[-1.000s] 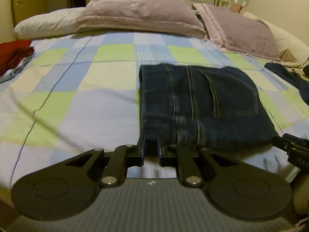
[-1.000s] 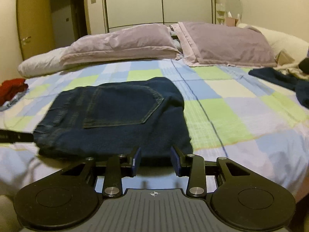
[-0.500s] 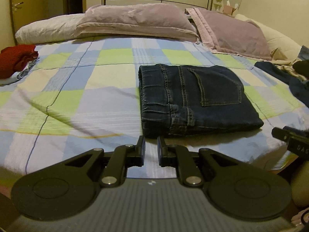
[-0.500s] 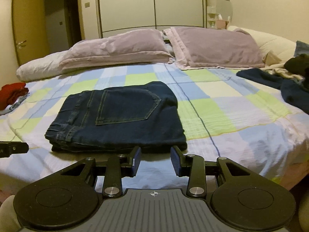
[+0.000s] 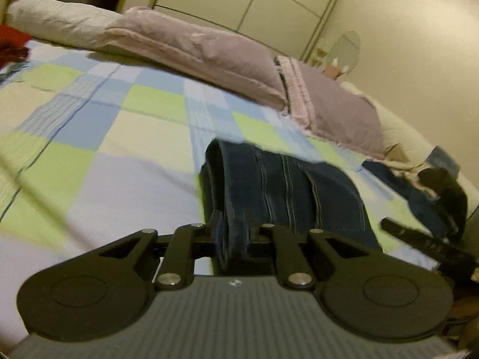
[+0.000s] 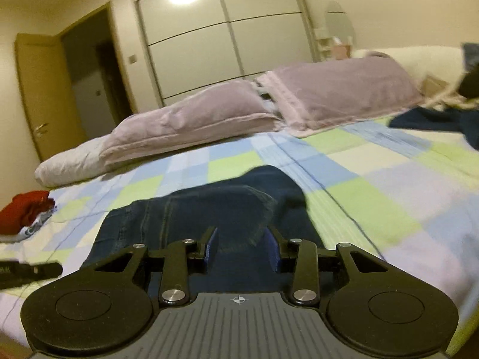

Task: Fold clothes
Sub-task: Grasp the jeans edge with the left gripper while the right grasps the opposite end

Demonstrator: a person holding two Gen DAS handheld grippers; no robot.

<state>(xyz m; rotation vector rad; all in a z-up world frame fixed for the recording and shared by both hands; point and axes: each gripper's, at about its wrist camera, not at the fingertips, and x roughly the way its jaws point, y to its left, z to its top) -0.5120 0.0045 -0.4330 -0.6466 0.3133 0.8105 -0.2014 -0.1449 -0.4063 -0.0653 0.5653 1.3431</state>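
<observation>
Left of the jeans [image 5: 287, 185] the bed [image 5: 89, 137] lies open; pillows [image 5: 191, 48] block the far end; dark clothes [image 5: 434, 197] crowd the right.

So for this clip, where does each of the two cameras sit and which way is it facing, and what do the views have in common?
Left wrist: sits on the left gripper, tilted, looking up the bed towards the pillows; its fingers are closed on the near edge of the folded jeans.
Right wrist: sits on the right gripper, looking along the bed to the wardrobe and door; its fingers stand apart over the jeans.
Shared: jeans, pillows, checked bedspread, and each shows the other gripper's tip at its edge.
</observation>
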